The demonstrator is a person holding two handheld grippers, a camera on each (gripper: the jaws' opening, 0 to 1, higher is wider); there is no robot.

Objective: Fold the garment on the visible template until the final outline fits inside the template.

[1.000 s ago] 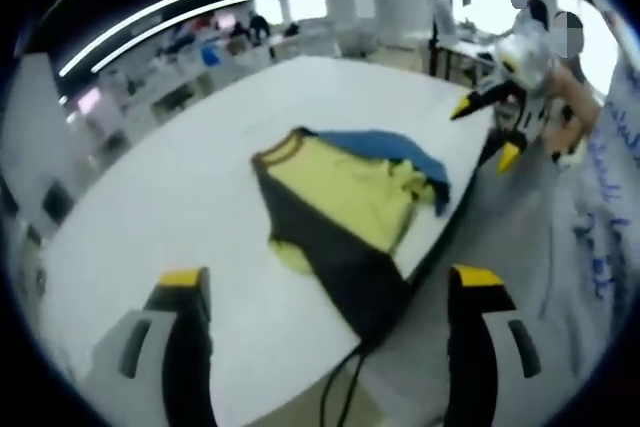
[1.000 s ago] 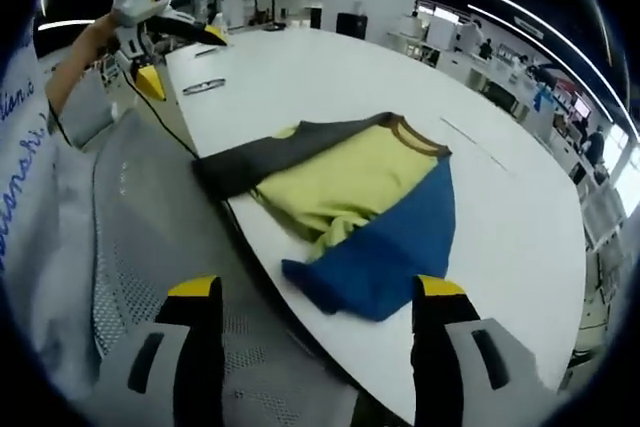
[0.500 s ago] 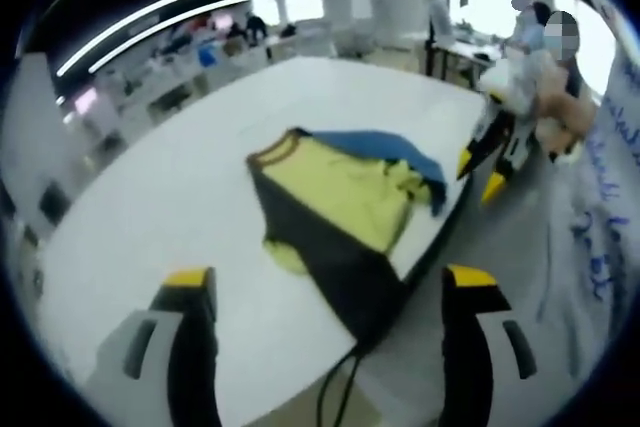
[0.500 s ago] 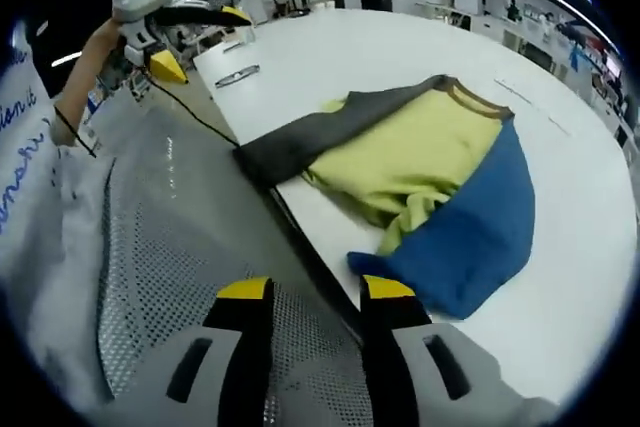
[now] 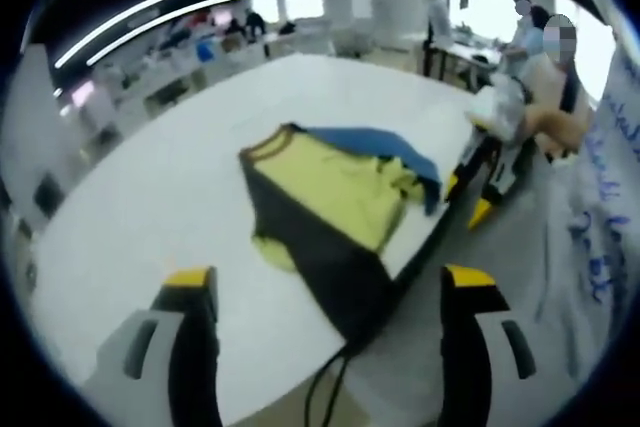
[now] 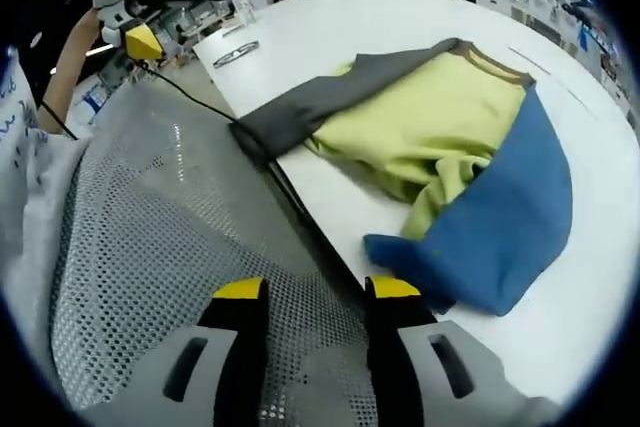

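The garment (image 6: pixel 440 137) lies bunched at the table (image 5: pixel 150 207) edge, its blue sleeve nearest the narrowly gapped, empty right gripper (image 6: pixel 305 292), presumably positioned to grip it (left gripper (image 5: pixel 320 282) spread wide, empty).

A white table (image 5: pixel 150 217) fronts distant desks (image 5: pixel 190 57); grey mesh fabric (image 6: pixel 170 247) lies near.

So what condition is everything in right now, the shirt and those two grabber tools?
Garment: crumpled, partly folded, grey sleeve hanging over the table edge.
Left gripper: jaws wide open, holding nothing.
Right gripper: jaws close together with a gap between them, empty, near the blue sleeve.
Table: white, bears the garment.
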